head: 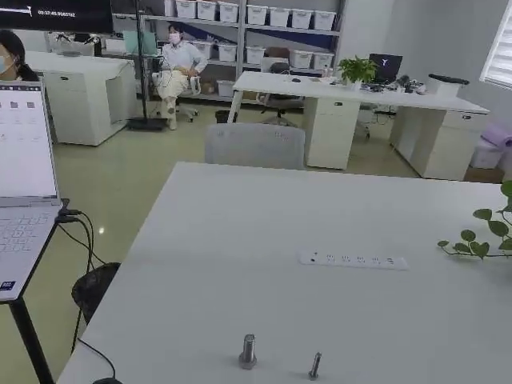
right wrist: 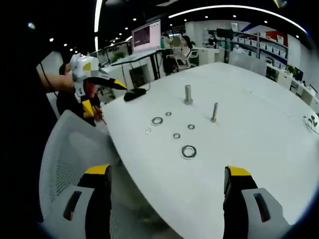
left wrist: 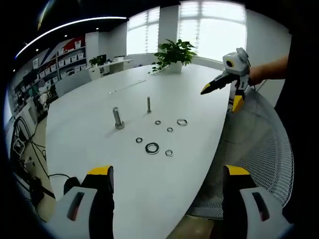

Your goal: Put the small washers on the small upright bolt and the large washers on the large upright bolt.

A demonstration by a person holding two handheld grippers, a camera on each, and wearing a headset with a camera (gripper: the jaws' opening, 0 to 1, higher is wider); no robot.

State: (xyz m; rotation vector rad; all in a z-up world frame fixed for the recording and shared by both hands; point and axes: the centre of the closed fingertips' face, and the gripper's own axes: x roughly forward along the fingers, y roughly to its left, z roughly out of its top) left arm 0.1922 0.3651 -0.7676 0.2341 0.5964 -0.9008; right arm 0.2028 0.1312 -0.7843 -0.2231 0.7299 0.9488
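Two bolts stand upright on the white table (head: 336,216): the large bolt (head: 248,352) (left wrist: 117,118) (right wrist: 188,94) and, beside it, the thin small bolt (head: 315,366) (left wrist: 148,104) (right wrist: 215,112). Washers lie flat and loose near them. Two are large washers (left wrist: 152,148) (right wrist: 188,151), the second (left wrist: 182,122) (right wrist: 157,120). Several small washers (left wrist: 170,129) (right wrist: 176,135) are scattered between. My left gripper (left wrist: 168,172) (right wrist: 103,96) is open and held off the table's near edge. Opposite it, my right gripper (right wrist: 167,172) (left wrist: 222,98) is open too, with nothing in it.
A grey mesh chair back (left wrist: 254,149) (right wrist: 75,149) sits between the grippers at the table edge. A black mouse (right wrist: 134,93) lies near the table's corner. A power strip (head: 352,260) and a plant (head: 488,232) are farther along the table. A laptop (head: 24,184) stands left.
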